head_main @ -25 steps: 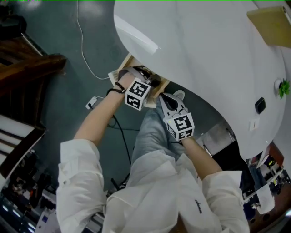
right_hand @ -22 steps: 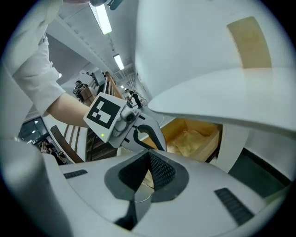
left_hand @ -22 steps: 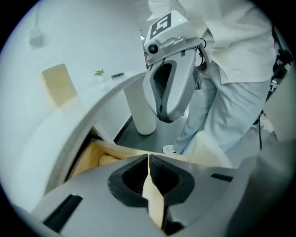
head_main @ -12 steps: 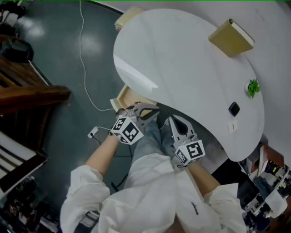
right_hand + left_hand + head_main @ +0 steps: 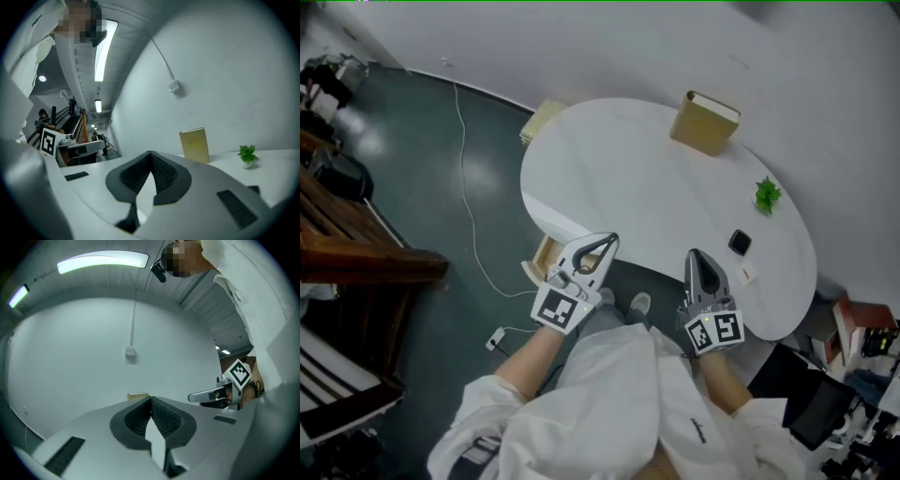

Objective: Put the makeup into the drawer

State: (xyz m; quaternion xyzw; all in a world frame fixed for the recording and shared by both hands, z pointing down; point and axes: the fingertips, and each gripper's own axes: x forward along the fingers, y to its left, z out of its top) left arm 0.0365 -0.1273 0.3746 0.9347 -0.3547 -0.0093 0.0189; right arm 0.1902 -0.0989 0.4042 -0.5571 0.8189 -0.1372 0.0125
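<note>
The left gripper [image 5: 151, 400] is fully closed: its ribbed dark pads meet along their tips and nothing lies between them. The right gripper [image 5: 150, 153] is closed as well, pad tips together and empty. From the head view both are held side by side over the near edge of the white rounded table [image 5: 637, 178], pointing roughly level across it and touching nothing. A pale wooden drawer [image 5: 542, 260] pokes out from under the table's near left edge, just beside and below the left gripper; only a corner of it shows, and what lies inside cannot be made out. The makeup shows in no view, so whether it sits in that drawer cannot be told. On the tabletop, well apart from the grippers, a tan book [image 5: 705, 122] stands upright at the far side, a small green plant [image 5: 767, 195] sits toward the right, and a small black object [image 5: 738, 242] lies nearer the right gripper.
</note>
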